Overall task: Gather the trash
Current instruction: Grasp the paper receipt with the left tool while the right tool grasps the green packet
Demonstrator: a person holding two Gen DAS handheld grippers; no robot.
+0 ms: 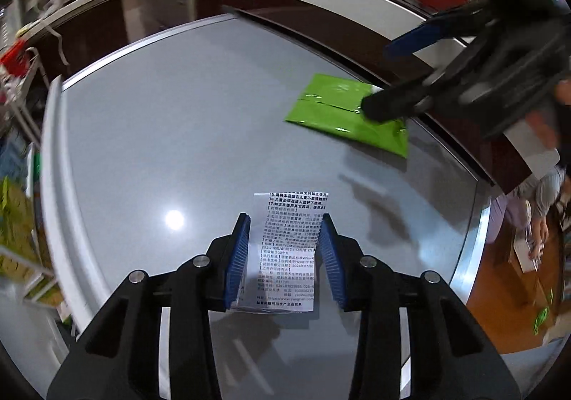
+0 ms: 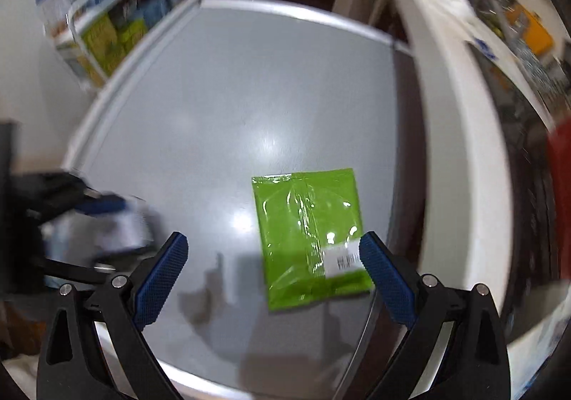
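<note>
The jaws of the left gripper are pulled in close on a folded paper leaflet with black print on it. The blue pads sit at its two long sides, and the left pad looks like it is touching the paper. The leaflet is long and thin. Its long way runs straight out from the jaws, away from the camera, and its far end sticks out past the tips. It is down by the grey worktop, near the front edge; whether it is lifted off I cannot tell. The jaws of the right gripper are spread wide with nothing in them. A shiny green plastic packet lies flat on the worktop close to the right edge. Its near end, which has a small white sticker on it, lies between the open pads, close to the right pad. The packet is a bit longer than it is wide, and its long way points away from the right gripper, leaning a little to the left. The leaflet and the packet are well apart.
</note>
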